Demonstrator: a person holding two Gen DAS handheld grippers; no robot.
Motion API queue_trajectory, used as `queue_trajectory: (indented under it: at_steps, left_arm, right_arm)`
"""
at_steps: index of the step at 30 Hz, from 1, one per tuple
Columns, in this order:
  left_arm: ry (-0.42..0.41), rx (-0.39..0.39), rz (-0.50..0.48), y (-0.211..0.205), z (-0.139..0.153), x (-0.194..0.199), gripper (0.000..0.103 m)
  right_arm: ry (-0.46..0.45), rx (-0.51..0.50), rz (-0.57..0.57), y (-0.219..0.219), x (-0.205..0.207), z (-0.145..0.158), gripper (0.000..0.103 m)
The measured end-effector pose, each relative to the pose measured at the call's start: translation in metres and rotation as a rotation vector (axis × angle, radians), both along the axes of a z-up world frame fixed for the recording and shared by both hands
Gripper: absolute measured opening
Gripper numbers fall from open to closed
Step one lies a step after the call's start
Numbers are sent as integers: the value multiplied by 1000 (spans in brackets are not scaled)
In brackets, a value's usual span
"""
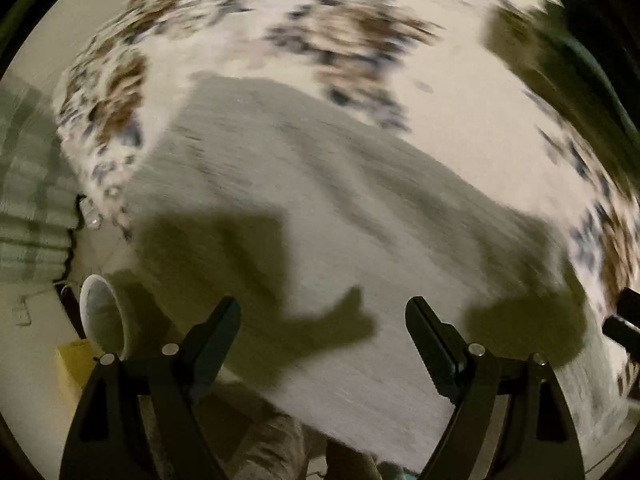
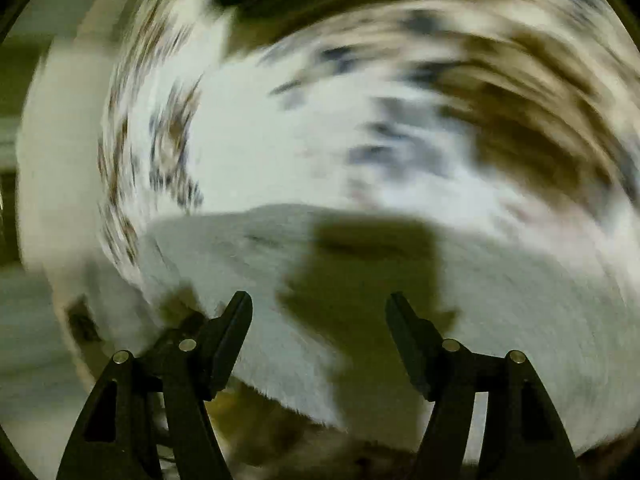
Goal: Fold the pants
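The pale grey pants (image 1: 304, 184) lie spread flat on a white bedcover with brown and blue flower prints (image 1: 352, 36). My left gripper (image 1: 323, 307) is open and empty, held above the near part of the pants. Its shadow falls on the cloth. In the right wrist view the pants (image 2: 520, 280) fill the lower half, blurred by motion. My right gripper (image 2: 319, 301) is open and empty above their near edge. A black part at the right edge of the left wrist view (image 1: 624, 316) looks like the other gripper.
A white cup (image 1: 102, 316) lies on its side at the bed's left edge, next to a yellow box (image 1: 70, 364). A green checked cloth (image 1: 28, 200) hangs at the far left. A dark object (image 1: 568, 60) sits at the upper right of the bed.
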State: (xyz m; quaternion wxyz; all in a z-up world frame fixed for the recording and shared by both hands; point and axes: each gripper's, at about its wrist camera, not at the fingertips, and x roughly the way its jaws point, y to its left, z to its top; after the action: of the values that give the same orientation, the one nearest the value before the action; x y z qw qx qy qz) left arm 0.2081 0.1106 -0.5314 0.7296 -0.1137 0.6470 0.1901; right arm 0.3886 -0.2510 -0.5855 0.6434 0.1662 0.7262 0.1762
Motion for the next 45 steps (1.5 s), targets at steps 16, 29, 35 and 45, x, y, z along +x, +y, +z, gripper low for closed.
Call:
queue_trajectory:
  at_steps: [16, 29, 35, 45]
  left_arm:
    - [-37, -182, 371, 139, -15, -49, 84]
    - [-176, -378, 437, 170, -46, -36, 12]
    - [-184, -305, 401, 184, -40, -44, 7]
    - [-164, -232, 321, 170, -30, -44, 7]
  right_arm:
    - [17, -275, 71, 54, 40, -43, 10]
    - [187, -176, -238, -15, -84, -23, 60]
    - [276, -185, -381, -50, -156, -43, 60]
    - [492, -36, -715, -81, -250, -105, 42]
